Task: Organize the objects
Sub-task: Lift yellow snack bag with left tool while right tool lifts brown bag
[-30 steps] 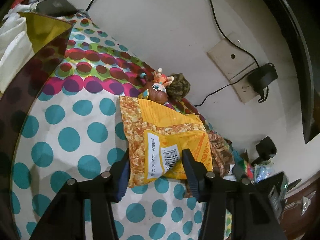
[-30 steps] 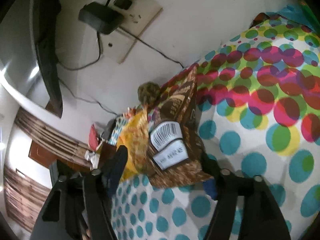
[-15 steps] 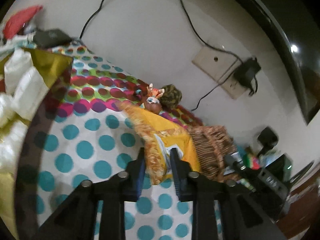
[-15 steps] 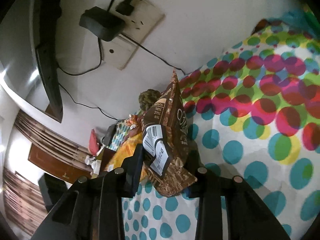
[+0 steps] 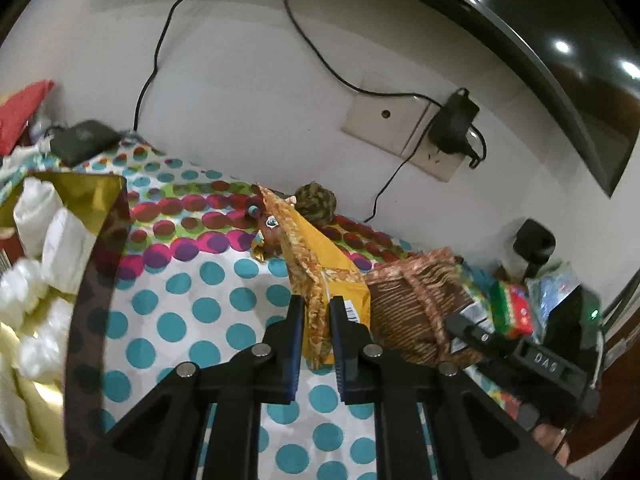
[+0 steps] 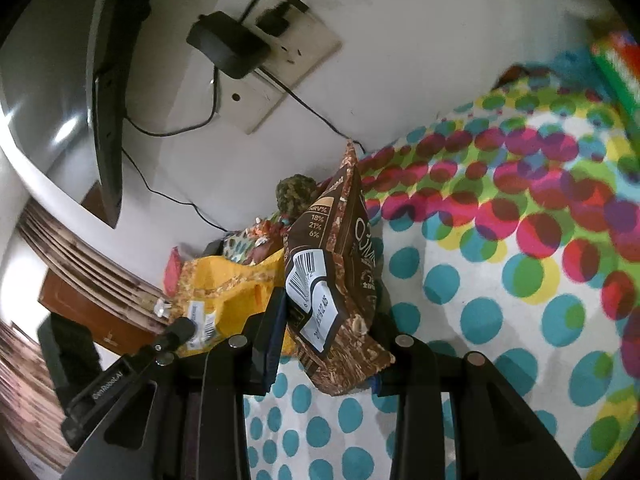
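Note:
My left gripper (image 5: 317, 320) is shut on the edge of a yellow snack bag (image 5: 320, 264) and holds it upright above the dotted cloth (image 5: 192, 312). My right gripper (image 6: 328, 332) is shut on a brown snack bag (image 6: 340, 248) with a barcode label, lifted on edge. The brown bag (image 5: 416, 300) also shows at the right of the left wrist view. The yellow bag (image 6: 224, 292) shows at the left of the right wrist view. A small toy figure (image 5: 268, 228) and a mottled ball (image 5: 316, 200) lie by the wall.
A dark tray (image 5: 92, 280) with a gold lining holds white packets at the left. A wall socket with a black adapter (image 5: 454, 122) and cables is behind. Colourful boxes (image 5: 512, 308) and a black device (image 5: 80, 142) lie at the cloth's ends.
Both grippers closed on their bags, which lay flat on the cloth, and lifted them onto their edges. Both cameras rose and tilted.

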